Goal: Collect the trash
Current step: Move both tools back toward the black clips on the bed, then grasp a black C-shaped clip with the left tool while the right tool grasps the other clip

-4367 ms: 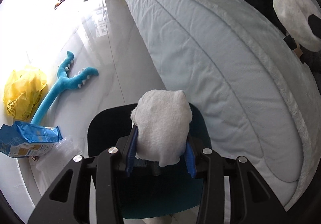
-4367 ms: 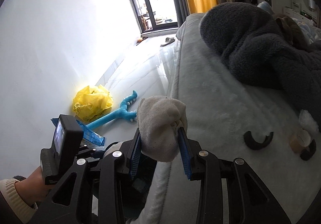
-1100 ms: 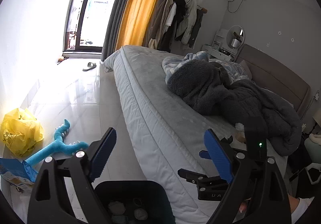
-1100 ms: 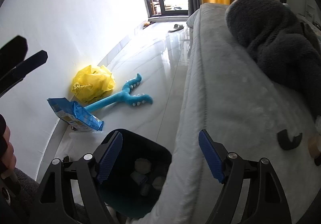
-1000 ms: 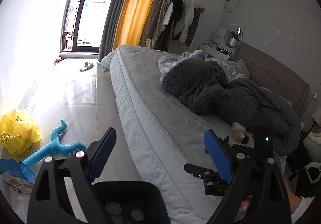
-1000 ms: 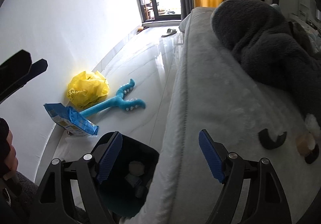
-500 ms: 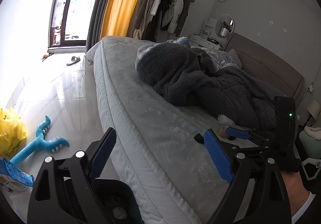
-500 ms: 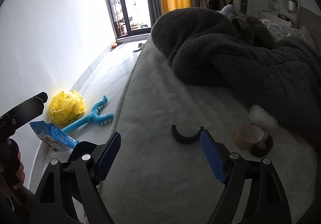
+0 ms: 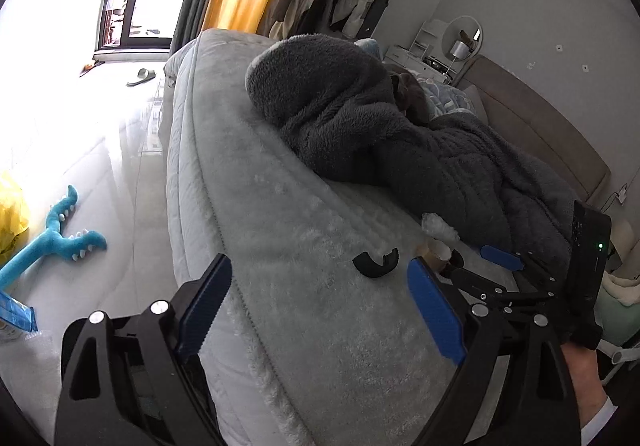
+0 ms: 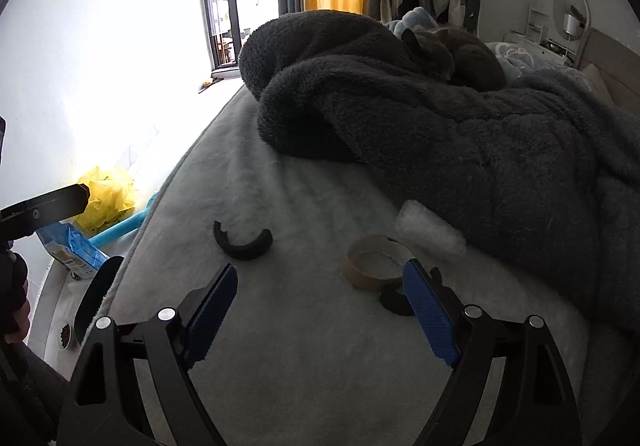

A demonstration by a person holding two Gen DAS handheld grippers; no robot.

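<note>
On the grey bed [image 10: 304, 358] lie a black curved piece [image 10: 242, 242], a brown cardboard tape ring [image 10: 376, 262], a white crumpled wad [image 10: 430, 232] and a second black piece [image 10: 394, 302]. My right gripper [image 10: 318, 278] hovers just short of them; its jaws are opening with nothing between them. My left gripper [image 9: 320, 286] is open and empty over the bed's edge, short of the black curved piece [image 9: 375, 263], tape ring [image 9: 438, 251] and wad [image 9: 438, 225]. The right gripper [image 9: 472, 262] shows at the right of the left wrist view.
A dark grey fleece blanket [image 10: 440, 126] with a cat [image 10: 460, 54] on it covers the far bed. The dark bin's rim [image 10: 96, 294] shows beside the bed. On the floor lie a yellow bag [image 10: 106, 198], blue packet [image 10: 72, 248] and blue toy [image 9: 52, 242].
Both grippers, earlier shut on white wads over the bin, are now empty. They have swung from the bin across onto the bed, toward the black piece and tape ring.
</note>
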